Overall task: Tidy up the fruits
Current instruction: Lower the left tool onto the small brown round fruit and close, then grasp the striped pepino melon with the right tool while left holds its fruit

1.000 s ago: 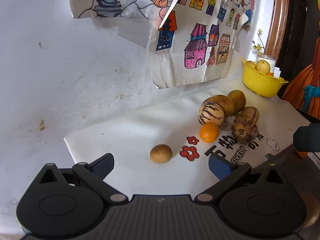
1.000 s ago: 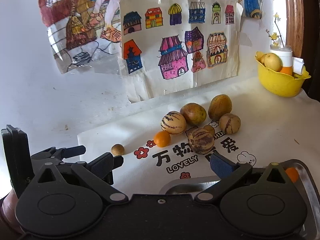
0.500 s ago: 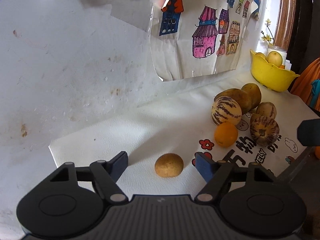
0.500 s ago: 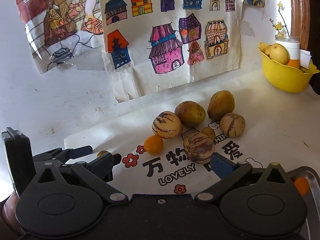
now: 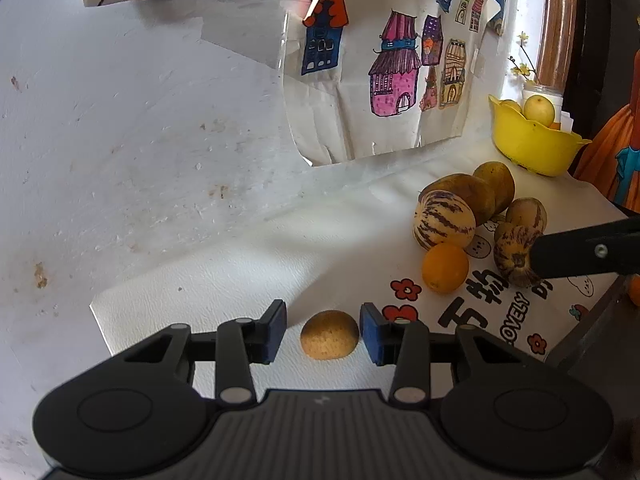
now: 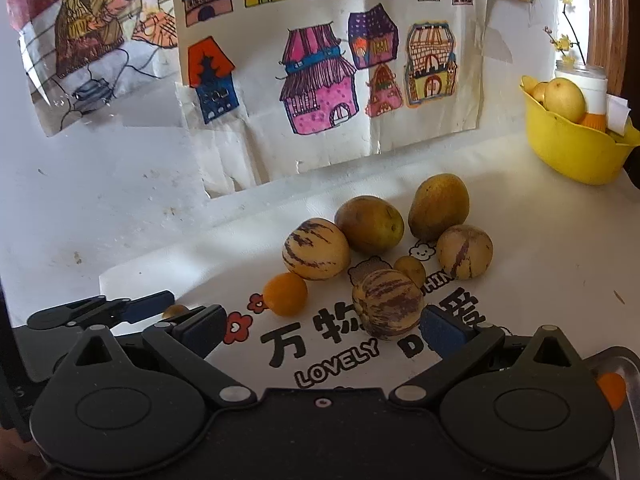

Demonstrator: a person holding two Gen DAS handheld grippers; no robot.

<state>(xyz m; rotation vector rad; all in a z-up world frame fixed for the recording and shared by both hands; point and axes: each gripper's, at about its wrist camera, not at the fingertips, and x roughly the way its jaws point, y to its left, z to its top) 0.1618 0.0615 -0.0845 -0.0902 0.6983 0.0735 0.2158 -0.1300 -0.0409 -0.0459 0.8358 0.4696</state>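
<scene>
A small brown round fruit (image 5: 329, 334) lies on the white printed mat (image 5: 224, 280), between the blue pads of my left gripper (image 5: 323, 330). Its jaws are closing; the right pad is at the fruit's edge and a gap shows at the left pad. Further right lie an orange (image 5: 445, 267) and a heap of striped and brown fruits (image 5: 444, 220). My right gripper (image 6: 320, 330) stands open just short of a striped fruit (image 6: 387, 304), with the orange (image 6: 285, 294) ahead of it on the left. The left gripper (image 6: 100, 312) shows at the left edge of the right wrist view.
A yellow bowl (image 6: 572, 152) holding fruit stands at the back right, a white jar behind it. A metal tray (image 6: 624, 360) with an orange fruit sits at the lower right. Drawings (image 6: 320, 80) hang on the white wall behind the mat.
My left jaws have narrowed from wide open to close around the small brown fruit, and the gripper came down to it. The right gripper has moved nearer to the fruit heap.
</scene>
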